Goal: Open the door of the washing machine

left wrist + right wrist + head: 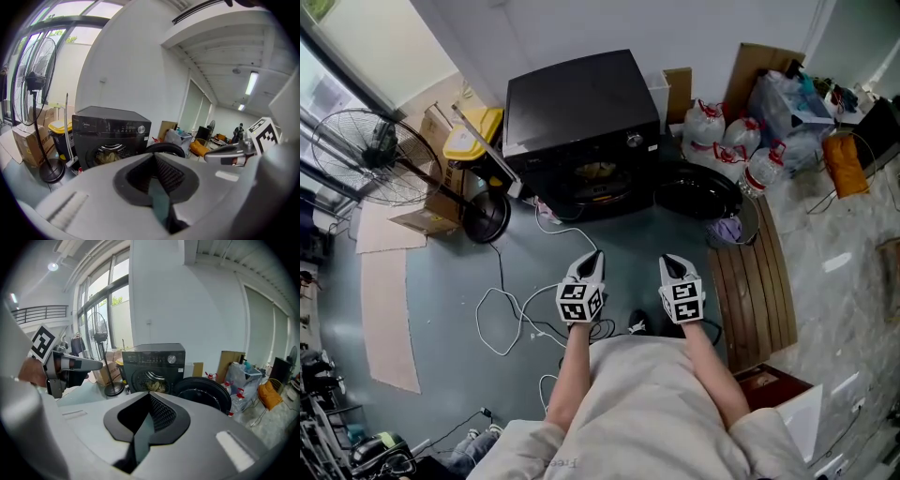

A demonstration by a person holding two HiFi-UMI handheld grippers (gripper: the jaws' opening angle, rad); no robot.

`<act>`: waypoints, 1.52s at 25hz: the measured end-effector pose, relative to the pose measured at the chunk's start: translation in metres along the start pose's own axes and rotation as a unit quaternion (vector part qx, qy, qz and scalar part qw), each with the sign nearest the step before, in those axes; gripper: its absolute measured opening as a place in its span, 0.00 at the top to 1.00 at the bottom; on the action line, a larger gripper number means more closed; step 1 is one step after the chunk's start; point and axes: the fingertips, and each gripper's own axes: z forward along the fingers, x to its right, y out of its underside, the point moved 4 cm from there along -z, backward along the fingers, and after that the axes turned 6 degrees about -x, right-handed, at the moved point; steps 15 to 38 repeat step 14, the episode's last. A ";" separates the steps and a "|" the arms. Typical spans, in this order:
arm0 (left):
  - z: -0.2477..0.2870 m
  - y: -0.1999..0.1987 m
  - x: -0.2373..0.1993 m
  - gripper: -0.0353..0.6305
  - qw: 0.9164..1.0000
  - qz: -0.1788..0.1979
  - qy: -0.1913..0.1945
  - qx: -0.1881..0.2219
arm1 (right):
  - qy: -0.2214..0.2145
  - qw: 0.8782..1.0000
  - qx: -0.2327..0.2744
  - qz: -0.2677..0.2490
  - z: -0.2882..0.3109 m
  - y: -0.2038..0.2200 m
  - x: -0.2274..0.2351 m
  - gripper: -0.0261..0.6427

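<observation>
A: Grippers first. Left gripper (pixel 592 259): jaws pressed together, nothing between them. Right gripper (pixel 672 262): same, pads flat on each other, empty. Both are held low in front of the person's body, side by side, pointing toward the washing machine (pixel 581 103).

B: Contact with anything?

A: None. Both are well apart from the machine, with floor in between.

B: And the door?

A: The door (pixel 698 191) is swung out to the right of the machine's front, wide open. The drum opening (pixel 600 180) is uncovered, and laundry (pixel 153 386) shows inside. Judging by that, the task looks done.

B: So what can go wrong from here?

A: Three things, by my reading.
- **Cable:** a white cable (pixel 502 314) loops across the floor to the left of the path between the person and the machine. A step forward that strays that way could snag a foot and yank whatever it's plugged into.
- **Door:** it sits near the water bottles (pixel 727 141) on its right. Pushing it further could knock it into them or strain the hinge.
- **Closed jaws:** reaching for the door rim like this would only shove it, maybe swing it back toward shut. The jaws would need to spread first.

B: Anything else nearby?

A: A standing fan (pixel 370 150) and cardboard boxes (pixel 431 202) off to the left, clear of the door. A wooden slatted rack (pixel 757 281) lies on the floor to the right, beside the person.
</observation>
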 end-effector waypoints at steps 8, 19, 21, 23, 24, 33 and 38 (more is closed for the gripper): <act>0.005 0.006 0.004 0.86 1.000 0.004 0.006 -0.008 | 0.008 1.000 0.010 -0.001 -0.002 0.003 0.004 0.96; 0.004 0.005 0.005 0.86 1.000 0.004 0.008 -0.009 | 0.007 1.000 0.003 0.005 -0.003 0.007 0.003 0.96; 0.004 0.005 0.005 0.86 1.000 0.004 0.008 -0.009 | 0.007 1.000 0.003 0.005 -0.003 0.007 0.003 0.96; 0.004 0.005 0.005 0.86 1.000 0.004 0.008 -0.009 | 0.007 1.000 0.003 0.005 -0.003 0.007 0.003 0.96; 0.004 0.005 0.005 0.86 1.000 0.004 0.008 -0.009 | 0.007 1.000 0.003 0.005 -0.003 0.007 0.003 0.96; 0.004 0.005 0.005 0.86 1.000 0.004 0.008 -0.009 | 0.007 1.000 0.003 0.005 -0.003 0.007 0.003 0.96; 0.004 0.005 0.005 0.86 1.000 0.004 0.008 -0.009 | 0.007 1.000 0.003 0.005 -0.003 0.007 0.003 0.96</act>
